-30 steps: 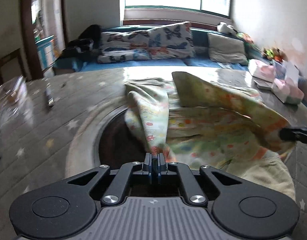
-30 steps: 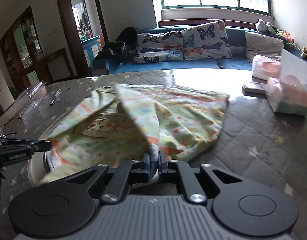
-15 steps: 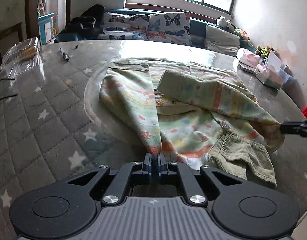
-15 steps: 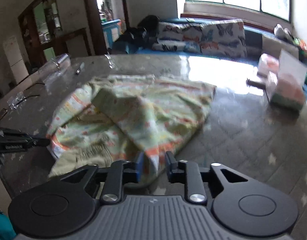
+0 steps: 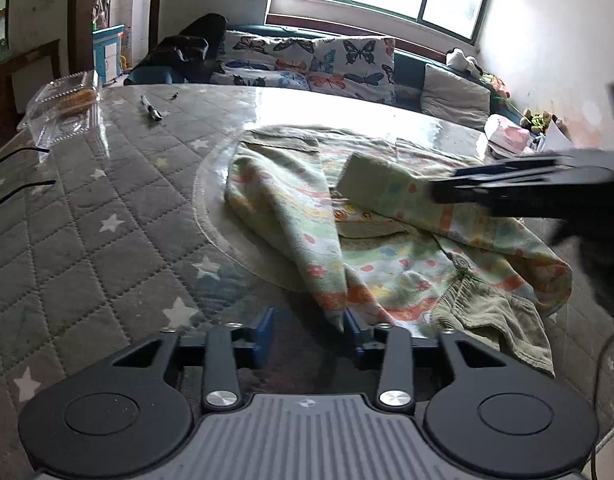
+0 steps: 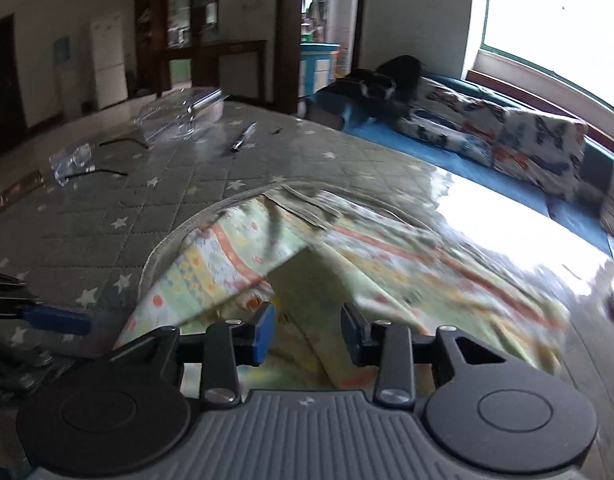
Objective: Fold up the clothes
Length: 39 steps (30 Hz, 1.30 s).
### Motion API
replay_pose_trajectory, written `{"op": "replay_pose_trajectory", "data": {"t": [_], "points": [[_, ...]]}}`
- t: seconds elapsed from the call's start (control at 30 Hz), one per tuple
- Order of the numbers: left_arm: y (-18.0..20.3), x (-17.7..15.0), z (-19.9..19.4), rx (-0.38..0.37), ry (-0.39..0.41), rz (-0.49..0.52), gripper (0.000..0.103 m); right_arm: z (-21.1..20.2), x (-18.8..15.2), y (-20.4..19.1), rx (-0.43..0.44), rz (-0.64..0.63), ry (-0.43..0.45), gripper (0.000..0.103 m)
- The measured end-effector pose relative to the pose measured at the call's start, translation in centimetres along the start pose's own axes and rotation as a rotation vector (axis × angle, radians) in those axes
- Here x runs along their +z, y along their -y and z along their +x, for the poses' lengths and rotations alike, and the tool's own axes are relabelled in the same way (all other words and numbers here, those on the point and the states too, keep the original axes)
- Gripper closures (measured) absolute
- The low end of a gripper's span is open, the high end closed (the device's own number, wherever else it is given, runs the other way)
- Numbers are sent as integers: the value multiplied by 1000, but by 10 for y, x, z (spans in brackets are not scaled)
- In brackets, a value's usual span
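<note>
A pale green patterned garment (image 5: 387, 236) lies on the quilted grey table (image 5: 87, 216), both sleeves folded in over its middle, with a green corduroy lining (image 5: 491, 320) showing at its near right corner. My left gripper (image 5: 309, 334) is open at the garment's near edge, its right finger touching the left sleeve's cuff. My right gripper (image 6: 307, 334) is open and hovers over the garment (image 6: 347, 264), which looks blurred. The right gripper also shows in the left wrist view (image 5: 519, 192) above the right sleeve. A left fingertip (image 6: 55, 318) shows at the right wrist view's left edge.
A pen (image 5: 151, 106) and a clear plastic box (image 5: 65, 106) lie at the table's far left, with black cables (image 5: 19, 188). Tissue packs (image 5: 507, 136) stand at the far right. A sofa with butterfly cushions (image 5: 319, 64) stands behind the table.
Both grippers have opened and let go of the sleeves, which now lie folded on the garment. The right gripper has swung left over the garment.
</note>
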<state>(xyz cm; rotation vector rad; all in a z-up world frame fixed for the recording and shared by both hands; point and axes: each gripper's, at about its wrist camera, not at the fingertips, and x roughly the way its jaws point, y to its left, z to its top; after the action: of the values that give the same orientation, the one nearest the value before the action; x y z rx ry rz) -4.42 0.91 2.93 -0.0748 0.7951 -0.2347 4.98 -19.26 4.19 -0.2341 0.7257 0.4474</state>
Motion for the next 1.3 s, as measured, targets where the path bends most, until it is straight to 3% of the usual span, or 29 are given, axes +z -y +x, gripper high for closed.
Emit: {"op": "replay_pose_trajectory", "data": {"t": [0.17,0.43,0.6,0.7,1.0,1.3], "points": [[-7,0,2,15,-4,-35,51,40,20,-17,25,-68,-16,58],[-13,-1,4,18,-14,-53,49,69,14,-9,23,-15,-54,60],[-11,-1,5,18,-16,-53,48,68,13,1,20,49,-46,87],[-8,3,3,17,-5,-50,48,61,13,7,18,80,-32,95],[14,20,3,-17,35,-4,42,-10,9,49,-66,183,116,98],[64,34,20,-82,38,105,40,-111,-24,116,-292,302,257,98]]}}
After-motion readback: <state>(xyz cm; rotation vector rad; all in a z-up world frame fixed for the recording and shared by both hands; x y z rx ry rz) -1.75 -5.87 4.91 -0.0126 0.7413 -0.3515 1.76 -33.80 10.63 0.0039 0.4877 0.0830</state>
